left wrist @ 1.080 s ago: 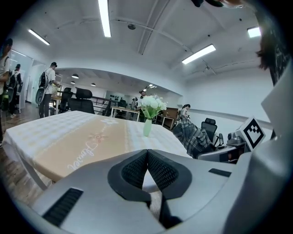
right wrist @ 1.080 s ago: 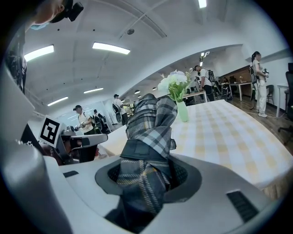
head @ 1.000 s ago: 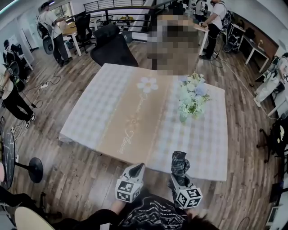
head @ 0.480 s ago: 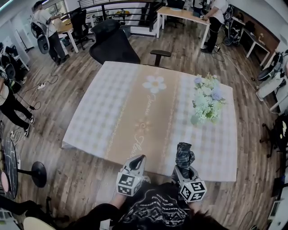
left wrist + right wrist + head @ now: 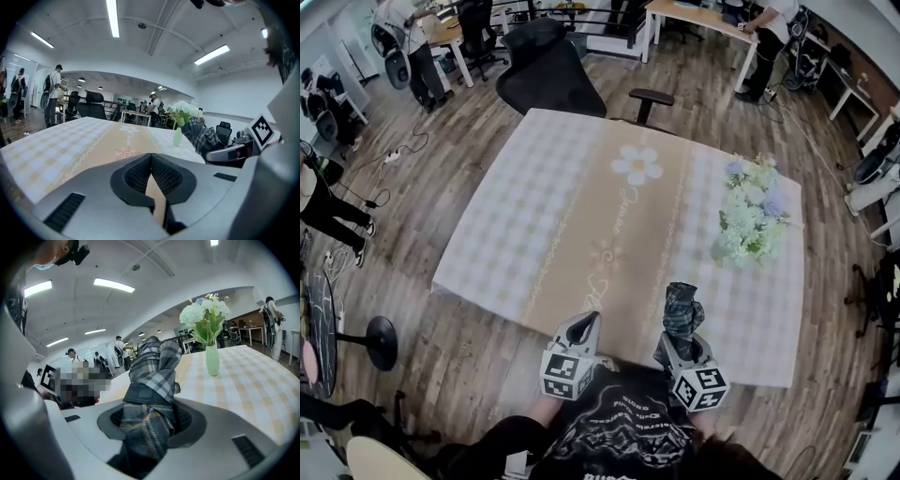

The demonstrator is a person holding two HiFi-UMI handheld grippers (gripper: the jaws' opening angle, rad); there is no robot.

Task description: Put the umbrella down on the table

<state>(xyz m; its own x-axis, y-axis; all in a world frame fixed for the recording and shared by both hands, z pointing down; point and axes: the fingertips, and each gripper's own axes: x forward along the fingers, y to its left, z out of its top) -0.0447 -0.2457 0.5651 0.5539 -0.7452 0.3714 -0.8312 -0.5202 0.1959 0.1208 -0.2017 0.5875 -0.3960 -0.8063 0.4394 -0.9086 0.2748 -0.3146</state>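
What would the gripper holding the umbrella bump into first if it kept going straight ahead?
Most likely the table. The right gripper, shut on the umbrella, points forward and a little downward over the near edge, so the umbrella's tip would land there first. The flowers stand to its right.

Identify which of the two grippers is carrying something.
The right gripper, clamped on the folded plaid umbrella; the left gripper has its jaws shut on nothing.

Bright ceiling strip lights (image 5: 112, 18); sharp focus, strong fisheye bending edges.
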